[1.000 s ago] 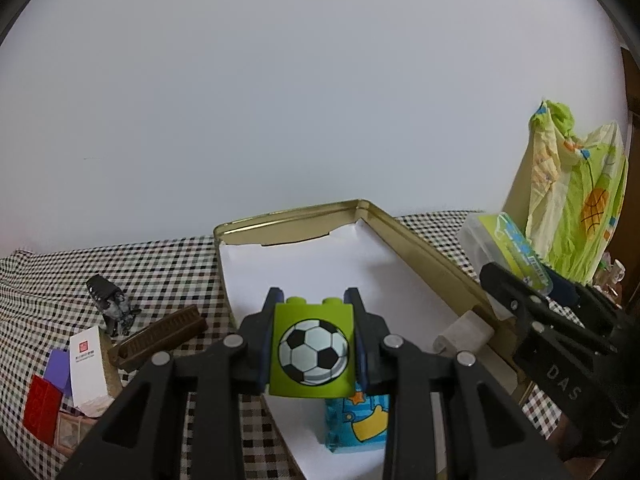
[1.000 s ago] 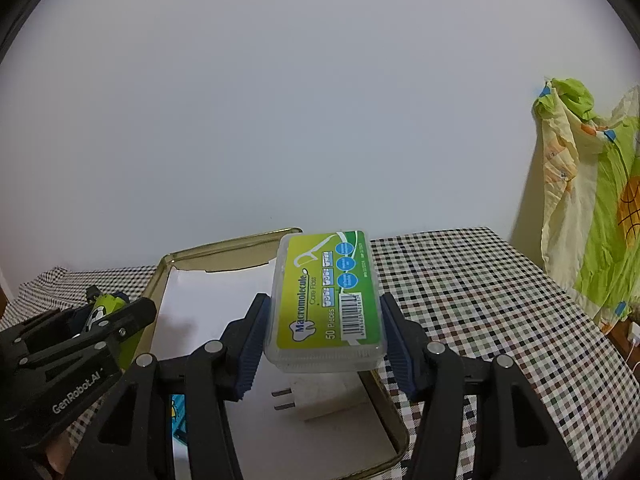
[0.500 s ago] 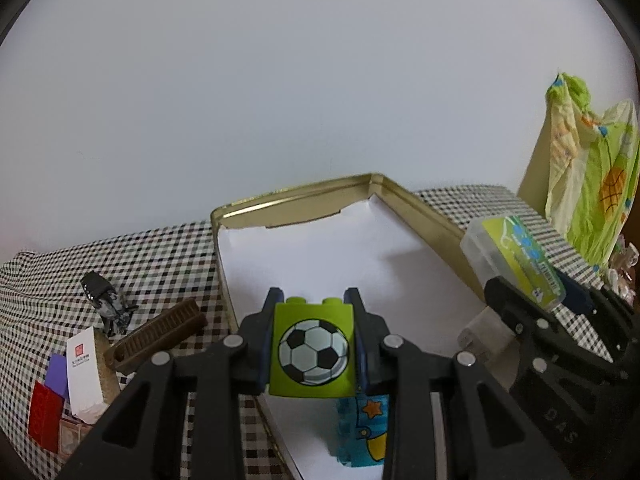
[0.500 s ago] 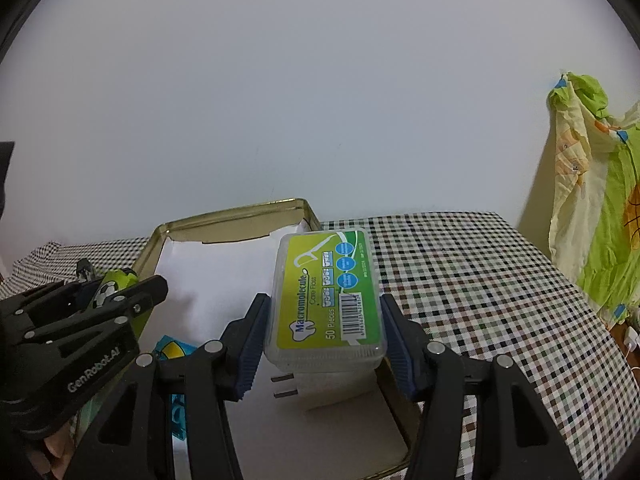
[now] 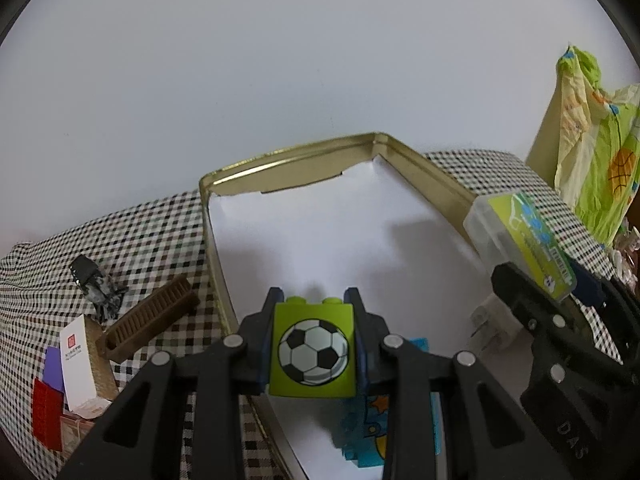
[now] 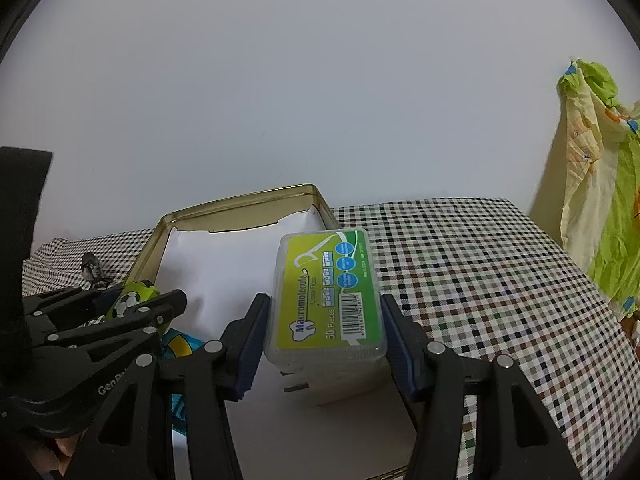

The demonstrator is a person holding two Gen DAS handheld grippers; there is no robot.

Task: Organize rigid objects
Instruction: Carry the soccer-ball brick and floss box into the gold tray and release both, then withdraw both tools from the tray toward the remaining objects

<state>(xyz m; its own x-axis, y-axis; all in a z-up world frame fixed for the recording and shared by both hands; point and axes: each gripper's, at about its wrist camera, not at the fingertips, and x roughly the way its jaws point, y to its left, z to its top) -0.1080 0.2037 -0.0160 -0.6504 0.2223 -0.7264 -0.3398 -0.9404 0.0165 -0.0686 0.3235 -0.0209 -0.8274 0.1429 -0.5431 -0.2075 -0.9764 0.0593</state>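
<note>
Our left gripper (image 5: 314, 344) clamps the green football block (image 5: 313, 350) at lower centre, over the gold tin (image 5: 424, 168). Our right gripper (image 6: 322, 344) pinches the floss-pick box (image 6: 328, 296) mid-frame by its long sides; both seem light, stiff, probably slick plastic.

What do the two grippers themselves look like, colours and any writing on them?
Both the left gripper and the right gripper are matte black plastic with silver round bolts and ribbed dark blue pads inside the fingers. White "GenRob" lettering shows on the left one, "DAS" on the right. No cables or sleeves show.
</note>
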